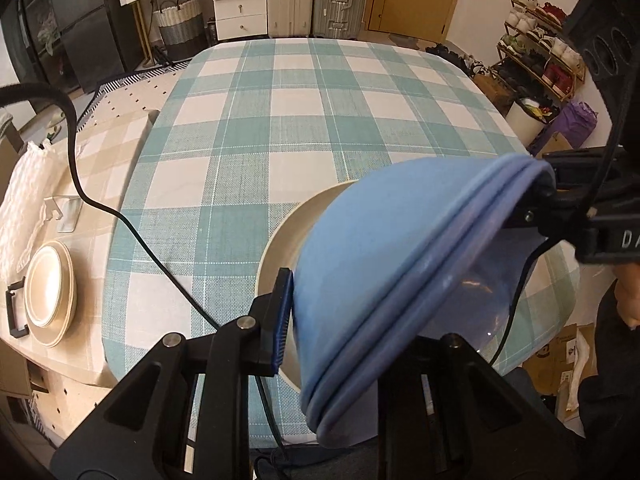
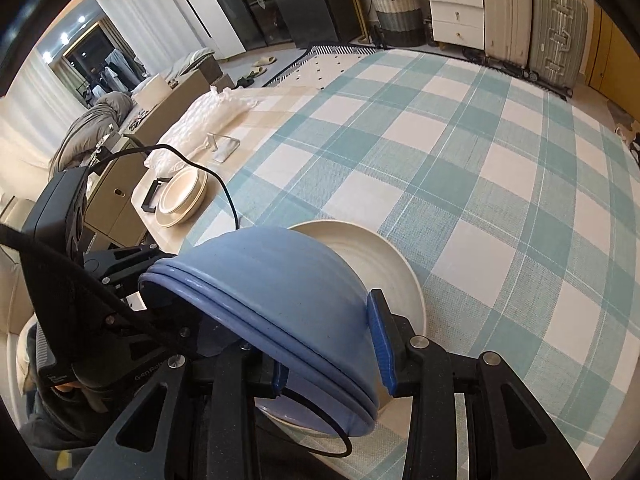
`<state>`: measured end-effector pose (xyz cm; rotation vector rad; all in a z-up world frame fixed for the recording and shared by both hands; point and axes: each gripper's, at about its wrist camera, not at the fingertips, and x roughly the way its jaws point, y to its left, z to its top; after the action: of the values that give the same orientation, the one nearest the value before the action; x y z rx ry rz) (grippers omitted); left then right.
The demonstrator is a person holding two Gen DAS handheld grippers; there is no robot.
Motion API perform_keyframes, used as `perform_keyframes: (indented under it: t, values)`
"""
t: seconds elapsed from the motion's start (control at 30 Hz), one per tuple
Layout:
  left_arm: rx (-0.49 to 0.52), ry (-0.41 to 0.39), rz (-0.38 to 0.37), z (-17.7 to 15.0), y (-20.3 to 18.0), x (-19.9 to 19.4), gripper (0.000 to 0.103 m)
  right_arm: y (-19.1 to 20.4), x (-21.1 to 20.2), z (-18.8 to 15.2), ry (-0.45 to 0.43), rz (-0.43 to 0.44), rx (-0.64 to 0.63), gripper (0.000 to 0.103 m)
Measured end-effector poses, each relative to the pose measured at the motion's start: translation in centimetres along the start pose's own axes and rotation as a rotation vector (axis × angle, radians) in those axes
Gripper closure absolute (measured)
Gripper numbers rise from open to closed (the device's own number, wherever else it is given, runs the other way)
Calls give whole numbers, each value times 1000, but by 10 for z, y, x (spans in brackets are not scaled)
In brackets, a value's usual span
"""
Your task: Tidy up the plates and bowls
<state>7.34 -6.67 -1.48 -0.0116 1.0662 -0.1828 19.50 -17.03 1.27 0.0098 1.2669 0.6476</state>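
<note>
Blue bowls (image 1: 384,264), nested and tilted, pinched at opposite rims by left gripper (image 1: 352,312) and right gripper (image 2: 332,344); next, lower level onto cream plate (image 2: 384,252).

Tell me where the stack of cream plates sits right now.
The stack of cream plates sits at the far left of both views on the beige checked cloth, beside a black bracket, left of the teal checked tablecloth.

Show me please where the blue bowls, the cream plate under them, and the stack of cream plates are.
blue bowls (image 2: 280,280), right wrist view, outer wall.
cream plate (image 2: 380,256), right wrist view, bare inner face.
stack of cream plates (image 1: 48,292), left wrist view, top plate's centre.
</note>
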Motion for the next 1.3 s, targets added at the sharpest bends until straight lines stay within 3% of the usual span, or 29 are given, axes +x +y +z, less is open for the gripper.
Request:
perform_keyframes:
  t: [0.1, 0.27, 0.5, 0.83, 1.3]
  values:
    - [-33, 13, -61, 7, 13, 7, 86, -16, 6, 9, 27, 66, 52, 68]
    - [-26, 1, -39, 17, 16, 19, 87, -34, 19, 22, 62, 132, 104, 68]
    - [-23, -14, -51, 30, 18, 33, 87, -37, 38, 35, 85, 115, 111, 68]
    - [-52, -17, -93, 37, 35, 53, 85, -45, 60, 46, 99, 157, 147, 68]
    - [-44, 26, -131, 32, 37, 78, 83, -46, 75, 32, 154, 140, 124, 69]
